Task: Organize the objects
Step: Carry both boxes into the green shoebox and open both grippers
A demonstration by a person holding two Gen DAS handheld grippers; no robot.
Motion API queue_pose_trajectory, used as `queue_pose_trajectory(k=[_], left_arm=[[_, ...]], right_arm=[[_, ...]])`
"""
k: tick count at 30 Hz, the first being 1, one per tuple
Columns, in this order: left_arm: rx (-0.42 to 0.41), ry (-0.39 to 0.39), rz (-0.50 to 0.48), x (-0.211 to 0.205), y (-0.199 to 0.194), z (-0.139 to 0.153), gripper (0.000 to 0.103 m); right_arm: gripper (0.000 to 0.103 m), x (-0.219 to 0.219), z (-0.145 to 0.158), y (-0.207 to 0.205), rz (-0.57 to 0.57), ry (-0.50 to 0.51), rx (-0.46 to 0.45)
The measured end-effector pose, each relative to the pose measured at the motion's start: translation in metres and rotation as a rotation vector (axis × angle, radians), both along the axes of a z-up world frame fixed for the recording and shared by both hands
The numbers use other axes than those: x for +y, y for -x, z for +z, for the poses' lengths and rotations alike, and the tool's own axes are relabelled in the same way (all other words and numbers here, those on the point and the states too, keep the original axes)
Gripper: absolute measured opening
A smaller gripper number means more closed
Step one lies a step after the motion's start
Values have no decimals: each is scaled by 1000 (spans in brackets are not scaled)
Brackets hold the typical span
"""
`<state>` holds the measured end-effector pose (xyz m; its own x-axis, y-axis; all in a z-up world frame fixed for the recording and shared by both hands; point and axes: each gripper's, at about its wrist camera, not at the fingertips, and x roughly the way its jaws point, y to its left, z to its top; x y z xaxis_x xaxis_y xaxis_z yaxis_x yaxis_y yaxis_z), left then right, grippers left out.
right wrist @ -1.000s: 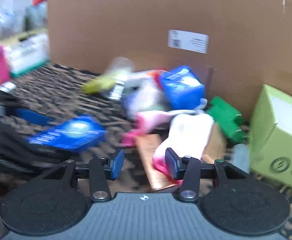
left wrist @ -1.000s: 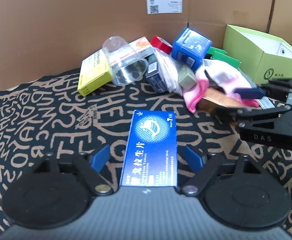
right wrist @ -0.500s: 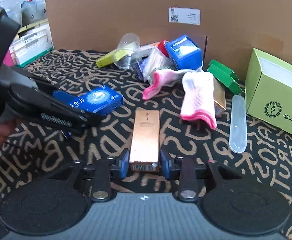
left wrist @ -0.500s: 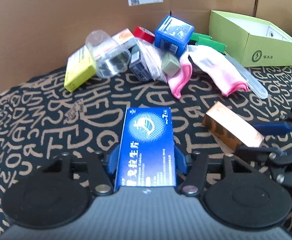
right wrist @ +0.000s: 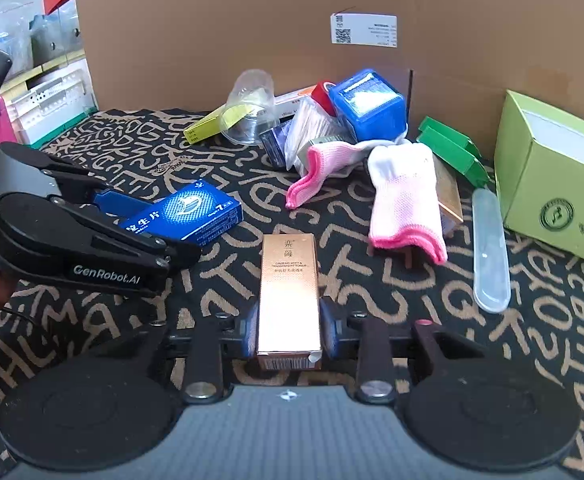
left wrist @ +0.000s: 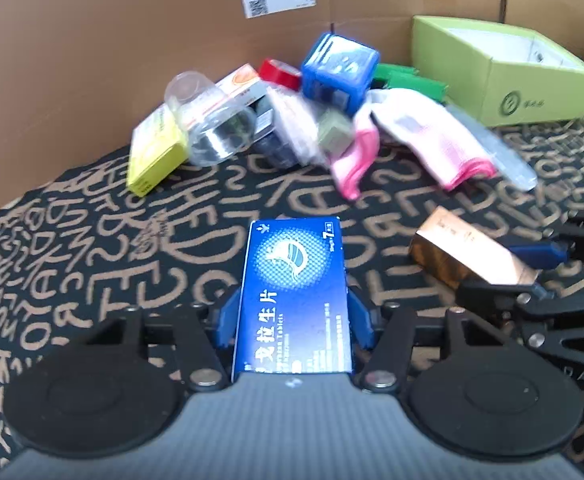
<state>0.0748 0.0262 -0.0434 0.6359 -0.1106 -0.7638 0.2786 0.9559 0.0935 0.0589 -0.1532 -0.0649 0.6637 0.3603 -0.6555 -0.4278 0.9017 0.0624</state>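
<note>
Looks barely begun, judging from the spread. Across the patterned worktop [right wrist: 220, 152], in front of the cardboard wall [right wrist: 252, 20], no sorted group anywhere yet. At the far right, an open green box [right wrist: 551, 184], probably the place for the things, with nothing visible inside from these angles. Against the wall, one loose heap left to deal with: a blue cube box [right wrist: 367, 104] on top, a clear cup [right wrist: 248, 108] on its side across a yellow box [right wrist: 208, 128], a red roll [right wrist: 321, 92], crumpled clear packets, and two small green boxes [right wrist: 447, 148] between heap and green box. Spilling forward from the heap, a pair of pink-and-white socks [right wrist: 405, 200], with a clear plastic case [right wrist: 489, 252] just beside them, near the green box. Well apart from the heap and nearer the cameras, only two items in hand. Clamped by the left claw [left wrist: 293, 314]: a blue tablet box [left wrist: 295, 264], pads against both long sides, jaws having just been closing on it. Clamped by the right claw [right wrist: 290, 330]: a copper carton [right wrist: 288, 280], gripped at its near end, jaws likewise just been closing with the carton between them. Cannot tell whether either is clear of the cloth yet. Left to do, in all likelihood: lifting and placing these two, then everything in the heap.
</note>
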Motion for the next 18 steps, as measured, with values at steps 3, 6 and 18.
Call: queue_pose_trajectory(k=[3,6,18], left_arm=[[-28,91,-62,-10,4,26,56],[-90,142,-134,-30,1,58,56],[-109,306,-305,-161,-95,131,56]], right_arm=[[35,-13,8,7,-7,-36,-7],[35,-35,26,11,-38,-68,-35],[35,-138,108,-36,-298,27,-217]])
